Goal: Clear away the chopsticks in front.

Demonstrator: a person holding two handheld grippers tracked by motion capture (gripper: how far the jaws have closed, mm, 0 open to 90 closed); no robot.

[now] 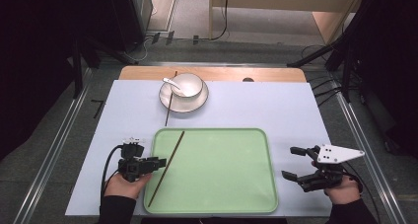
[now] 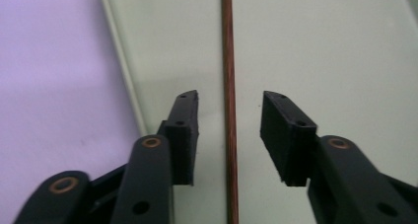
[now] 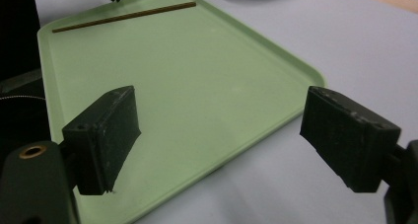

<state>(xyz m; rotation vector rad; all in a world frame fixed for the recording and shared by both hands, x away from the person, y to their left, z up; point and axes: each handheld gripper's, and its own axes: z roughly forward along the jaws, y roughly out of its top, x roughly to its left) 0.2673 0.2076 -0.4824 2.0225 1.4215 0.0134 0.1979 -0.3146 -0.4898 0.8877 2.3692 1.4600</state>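
A brown chopstick [image 1: 167,167] lies slantwise in the left part of a light green tray [image 1: 222,184]. My left gripper [image 1: 161,163] is open at the tray's left rim. In the left gripper view the chopstick [image 2: 228,61] runs straight between the jaws of my left gripper [image 2: 229,103], touching neither pad. A second chopstick [image 1: 169,105] leans against a white bowl [image 1: 186,85], which holds a white spoon [image 1: 173,84] and stands on a plate. My right gripper [image 1: 287,161] is wide open just right of the tray, with nothing in it; in its own view my right gripper [image 3: 219,125] looks over the tray's corner [image 3: 305,73].
A pale lilac mat [image 1: 276,105] covers the table, with a wooden edge [image 1: 276,75] showing at the back. Metal rails and dark stands flank the table. The tray's middle and right side [image 1: 231,160] are bare.
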